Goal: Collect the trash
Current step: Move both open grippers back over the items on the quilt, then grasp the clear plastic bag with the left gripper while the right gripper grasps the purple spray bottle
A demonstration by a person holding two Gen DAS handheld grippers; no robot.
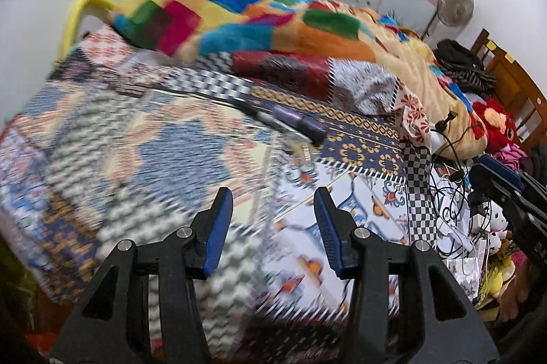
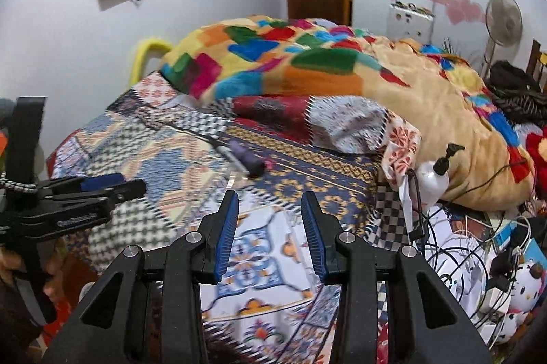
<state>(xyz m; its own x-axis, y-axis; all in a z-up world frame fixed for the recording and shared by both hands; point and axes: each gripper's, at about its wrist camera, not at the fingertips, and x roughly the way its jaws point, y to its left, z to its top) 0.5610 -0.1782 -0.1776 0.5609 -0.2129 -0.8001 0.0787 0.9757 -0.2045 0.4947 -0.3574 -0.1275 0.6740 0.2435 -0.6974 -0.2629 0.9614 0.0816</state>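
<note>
Above the patchwork bedspread (image 2: 160,159) we've got both grippers empty. Left gripper (image 1: 271,200) has its jaws apart with nothing between them; right gripper (image 2: 268,203) likewise, slightly narrower gap, only bedspread showing between the pads.

Likely trash sits mid-bed, ahead of both tools: a purple wrapper-like item (image 2: 248,160) lying on the spread with a pen-shaped thing (image 2: 227,155) touching its left side, and something clear and flat (image 2: 239,181), maybe plastic film, just in front. Frames are blurred, so we can't confirm what any of them is.

Our read: we're on approach, no pickup started. Suggestions for doing it well:
- settle the hands first; the left view is heavily smeared, so aiming is poor.
- right gripper looks better lined up with the purple item; take it with that one.
- come in across the item's short axis, and widen the jaws first if it looks fatter than the gap.
- keep pads just off the fabric so we don't pinch bedspread along with it.
- steer clear of the pump bottle (image 2: 434,174) and cable tangle (image 2: 454,247) on the right; neither is clearly trash.
</note>
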